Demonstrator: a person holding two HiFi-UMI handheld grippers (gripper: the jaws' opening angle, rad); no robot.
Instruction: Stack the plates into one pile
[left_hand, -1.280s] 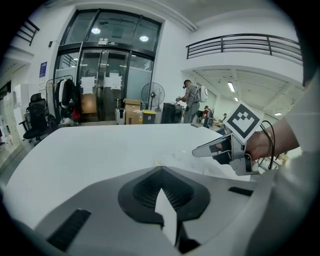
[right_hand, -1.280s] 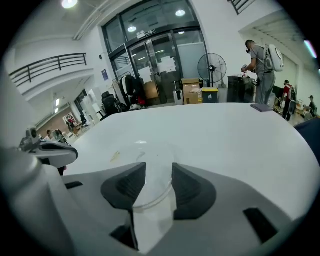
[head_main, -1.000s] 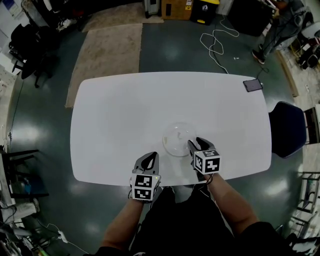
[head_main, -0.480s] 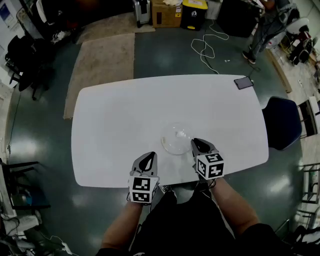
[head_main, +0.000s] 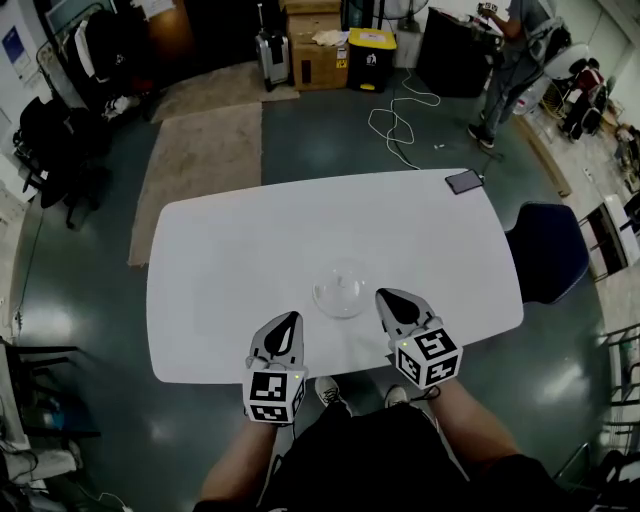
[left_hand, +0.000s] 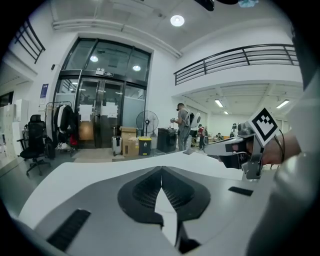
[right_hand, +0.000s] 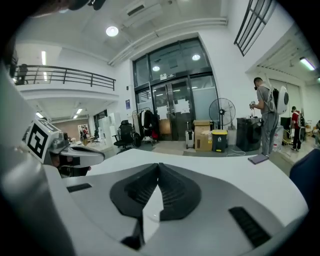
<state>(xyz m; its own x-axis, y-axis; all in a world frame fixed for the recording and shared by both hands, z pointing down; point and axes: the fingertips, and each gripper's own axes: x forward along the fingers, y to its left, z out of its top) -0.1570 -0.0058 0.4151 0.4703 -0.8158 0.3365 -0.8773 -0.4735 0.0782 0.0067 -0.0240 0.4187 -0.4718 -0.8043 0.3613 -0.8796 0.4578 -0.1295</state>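
Observation:
A pile of clear glass plates (head_main: 341, 290) rests on the white table (head_main: 240, 250), near its front edge. My left gripper (head_main: 283, 322) hovers to the pile's lower left, shut and empty; in the left gripper view its jaws (left_hand: 161, 170) meet in a closed line. To the right of the pile my right gripper (head_main: 388, 299) is apart from the rim. Its jaws (right_hand: 158, 166) have just been closing and now meet with nothing between them. Each gripper view shows the other gripper off to one side, above the table.
A dark phone (head_main: 465, 181) lies at the table's far right corner. A blue chair (head_main: 545, 252) stands at the right end. Beyond the table are a rug (head_main: 200, 160), floor cables (head_main: 395, 115), boxes, a yellow-lidded bin (head_main: 370, 58) and a standing person (head_main: 505, 60).
The right gripper has come off the pile's right rim, drawn back and up, and its jaws have shut. The left gripper has also risen and drawn back. The pile stays on the table.

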